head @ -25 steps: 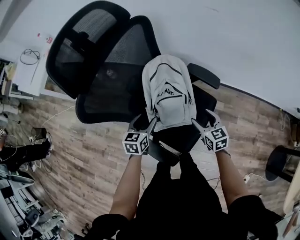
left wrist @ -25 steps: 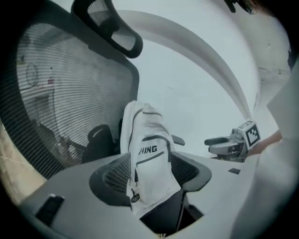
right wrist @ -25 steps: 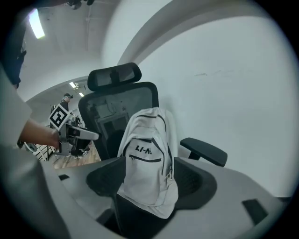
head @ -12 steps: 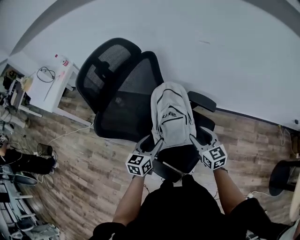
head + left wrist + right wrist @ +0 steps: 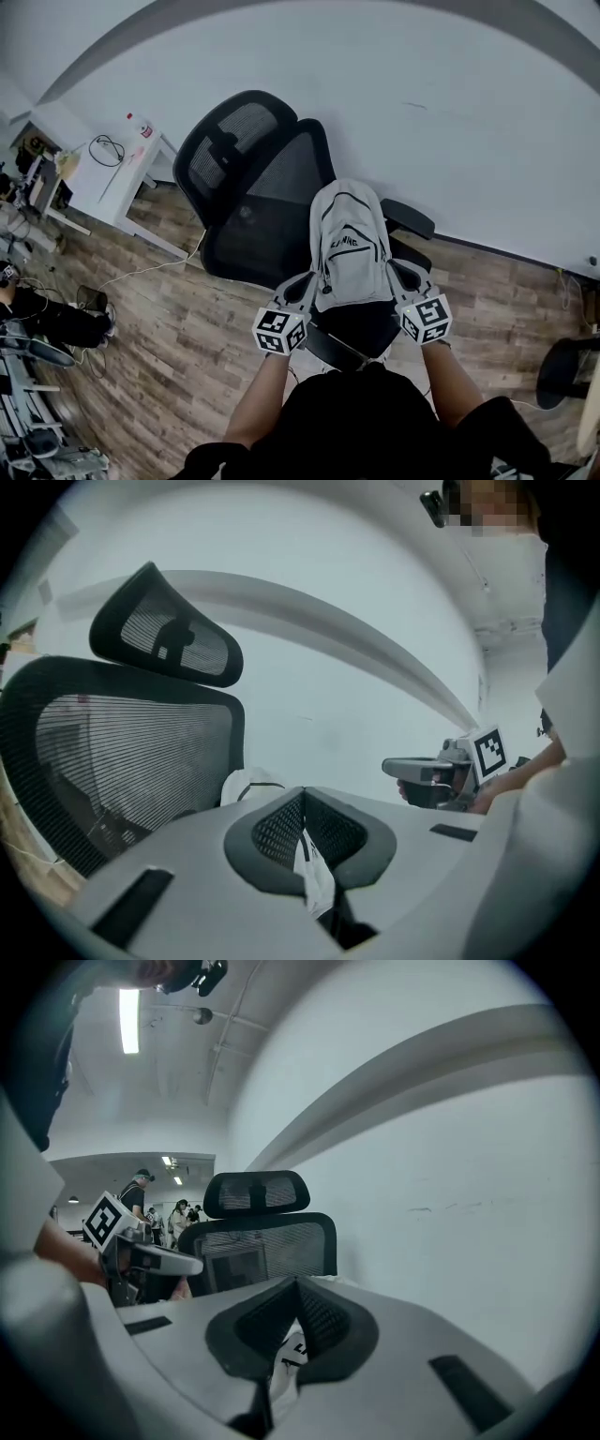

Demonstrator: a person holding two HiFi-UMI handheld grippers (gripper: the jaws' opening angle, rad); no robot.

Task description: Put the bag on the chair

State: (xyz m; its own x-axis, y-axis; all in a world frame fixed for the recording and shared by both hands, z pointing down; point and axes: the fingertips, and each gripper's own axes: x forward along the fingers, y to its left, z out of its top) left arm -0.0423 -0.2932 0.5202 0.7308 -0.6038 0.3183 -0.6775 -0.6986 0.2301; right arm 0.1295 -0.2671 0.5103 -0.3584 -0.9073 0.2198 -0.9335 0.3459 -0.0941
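**Position.** The light grey backpack (image 5: 349, 248) stands upright at the centre of the frame on the black mesh office chair (image 5: 253, 178). Its top leans toward the backrest (image 5: 281, 173) and its lower end sits over the seat (image 5: 364, 330). Whether its full weight is on the seat cannot be confirmed from the head view.

**Grippers.** The left gripper (image 5: 304, 283) is at the pack's lower left edge and the right gripper (image 5: 400, 277) at its lower right edge. In each gripper view the jaws are pressed together, with a fold of the pack's white fabric pinched between the pads.

**Risks, as judged:**
- Each grip takes only a thin fold of cloth. Any pull or lift from here could slide the fabric out of the pads, so that one side drops and the pack twists.
- The pack is tall and narrow, and its base lies toward the front of the seat. If it is released before it settles against the backrest, it could slump forward or sideways, past the armrest (image 5: 410, 217) at right centre, onto the wood floor (image 5: 169, 319).
- Pushing the pack harder into the backrest could swivel or shift the chair. The chair's base is not visible.
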